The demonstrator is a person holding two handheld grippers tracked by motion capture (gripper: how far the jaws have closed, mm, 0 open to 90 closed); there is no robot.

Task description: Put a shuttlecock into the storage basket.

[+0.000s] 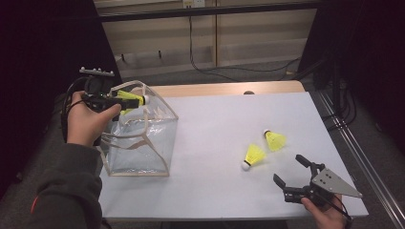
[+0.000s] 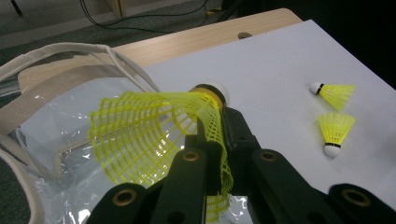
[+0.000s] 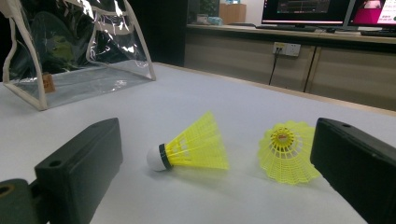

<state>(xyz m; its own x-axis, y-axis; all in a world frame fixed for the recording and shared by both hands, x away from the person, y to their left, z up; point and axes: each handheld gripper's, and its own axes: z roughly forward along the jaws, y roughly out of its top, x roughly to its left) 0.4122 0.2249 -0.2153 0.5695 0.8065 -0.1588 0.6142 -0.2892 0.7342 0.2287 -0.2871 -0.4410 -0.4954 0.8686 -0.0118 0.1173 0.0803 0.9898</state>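
A yellow shuttlecock (image 1: 130, 98) (image 2: 159, 135) is squeezed flat between the jaws of my left gripper (image 1: 128, 100) (image 2: 219, 140), which holds it over the open mouth of a clear plastic bag (image 1: 138, 138) (image 2: 51, 107) with cream trim at the table's left. Two more yellow shuttlecocks lie on the white table: one (image 1: 254, 156) (image 3: 194, 147) on its side, the other (image 1: 274, 140) (image 3: 286, 151) just beyond it. My right gripper (image 1: 290, 169) (image 3: 210, 172) rests low at the front right, open, its jaws spread wide a short way in front of those two.
The white tabletop (image 1: 215, 124) ends in a wooden strip (image 1: 224, 88) at the back. Cables run across the floor behind. In the right gripper view a counter with monitors (image 3: 308, 9) stands far off.
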